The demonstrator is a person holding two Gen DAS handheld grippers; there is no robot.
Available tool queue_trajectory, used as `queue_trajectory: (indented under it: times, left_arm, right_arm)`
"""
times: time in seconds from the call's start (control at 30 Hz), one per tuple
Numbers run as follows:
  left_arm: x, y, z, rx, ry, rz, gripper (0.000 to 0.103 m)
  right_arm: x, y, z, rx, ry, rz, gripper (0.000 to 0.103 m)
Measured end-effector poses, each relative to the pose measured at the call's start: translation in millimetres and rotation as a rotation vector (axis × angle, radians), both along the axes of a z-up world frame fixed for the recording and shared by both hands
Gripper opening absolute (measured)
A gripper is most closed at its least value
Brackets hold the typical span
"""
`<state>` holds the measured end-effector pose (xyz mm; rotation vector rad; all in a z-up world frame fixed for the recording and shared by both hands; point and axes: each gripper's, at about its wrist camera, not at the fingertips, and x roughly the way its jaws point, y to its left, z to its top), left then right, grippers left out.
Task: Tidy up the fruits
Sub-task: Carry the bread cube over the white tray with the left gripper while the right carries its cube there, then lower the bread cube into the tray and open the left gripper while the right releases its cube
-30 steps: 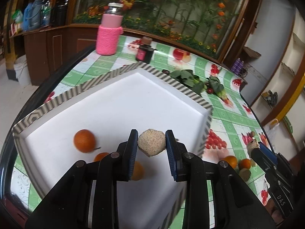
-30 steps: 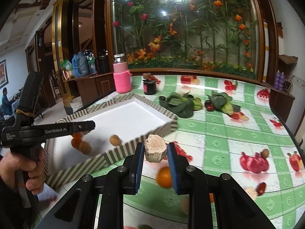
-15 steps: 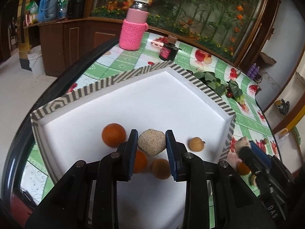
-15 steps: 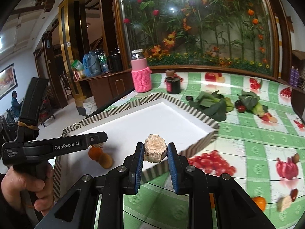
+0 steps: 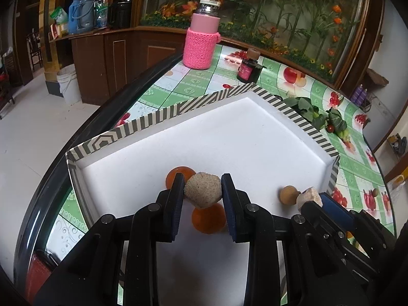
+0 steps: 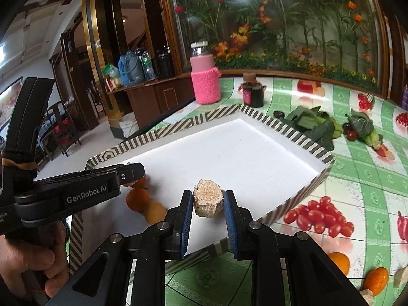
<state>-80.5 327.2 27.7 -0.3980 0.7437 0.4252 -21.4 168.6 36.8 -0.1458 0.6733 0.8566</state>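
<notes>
My left gripper is shut on a rough beige fruit piece, held above the near corner of the white tray with striped rim. Two oranges and a small tan round fruit lie in the tray below. My right gripper is shut on a second beige fruit piece, over the tray's near edge; it also shows in the left wrist view. In the right wrist view the left gripper sits at the left above oranges.
A pink knitted bottle and a dark jar stand behind the tray. Leafy greens lie to its right. Loose oranges and fruit bits lie on the green tablecloth at the lower right. The table's black edge runs along the left.
Both grippers have moved over the tray with their fruit pieces still held. The right gripper has come from above the tablecloth to the tray's near edge, close to the left gripper.
</notes>
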Motion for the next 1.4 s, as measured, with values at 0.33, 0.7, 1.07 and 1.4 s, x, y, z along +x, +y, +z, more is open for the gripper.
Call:
queue_trajectory:
  times: [0.33,0.7,1.07,1.4]
  left_arm:
    - [0.5,-2.0,-1.8,0.013,0.012,0.0,0.029]
    - [1.2,-2.5,-2.2,0.013,0.013,-0.001,0.029]
    - [1.1,-2.8,-3.5,0.016,0.021,0.007,0.028]
    - [0.5,-1.4,-3.3,0.011,0.023,0.013,0.029]
  right_arm:
    - [4.3,8.4,-6.0,-0.043,0.025,0.005,0.024]
    - [1.6,10.3,-6.6,-0.059,0.014,-0.002,0.024]
    - [5.1,8.9,-7.7,-0.062,0.025,-0.02,0.024]
    - [5.5,8.9,-8.0,-0.072,0.019,-0.026,0.026]
